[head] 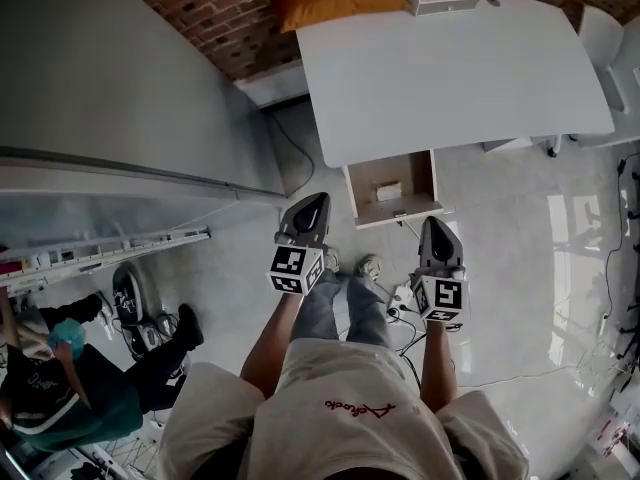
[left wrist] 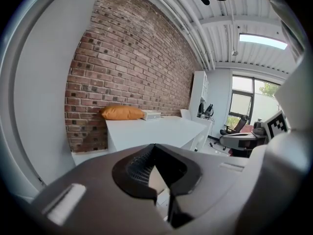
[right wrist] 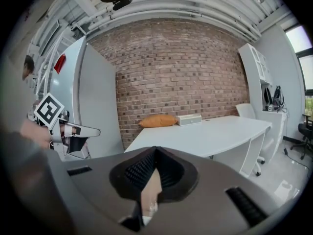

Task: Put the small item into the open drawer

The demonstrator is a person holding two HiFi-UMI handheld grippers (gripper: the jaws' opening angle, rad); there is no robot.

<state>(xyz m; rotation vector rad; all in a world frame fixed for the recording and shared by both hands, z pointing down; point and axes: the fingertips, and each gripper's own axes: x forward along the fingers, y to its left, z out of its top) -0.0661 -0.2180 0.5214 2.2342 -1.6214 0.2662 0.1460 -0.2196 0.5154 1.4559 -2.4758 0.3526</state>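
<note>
Up front, the fingers (left wrist: 138, 168) on your left gripper (head: 308, 213) and right gripper (head: 438, 236) are pressed together, holding nothing. The small white boxy item (head: 388, 190) already sits in the open wooden drawer (head: 418, 176) under the white table (head: 450, 78). Looks done to me, so just back off.

A brick wall (right wrist: 186, 67) backs a white desk (head: 450, 68) bearing an orange cushion (head: 340, 0), on a pale grey floor (head: 510, 268), with bright windows (left wrist: 242, 105) aside.

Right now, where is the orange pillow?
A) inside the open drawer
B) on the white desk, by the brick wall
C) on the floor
B: the orange pillow lies at the far end of the white desk, right against the brick wall.
</note>
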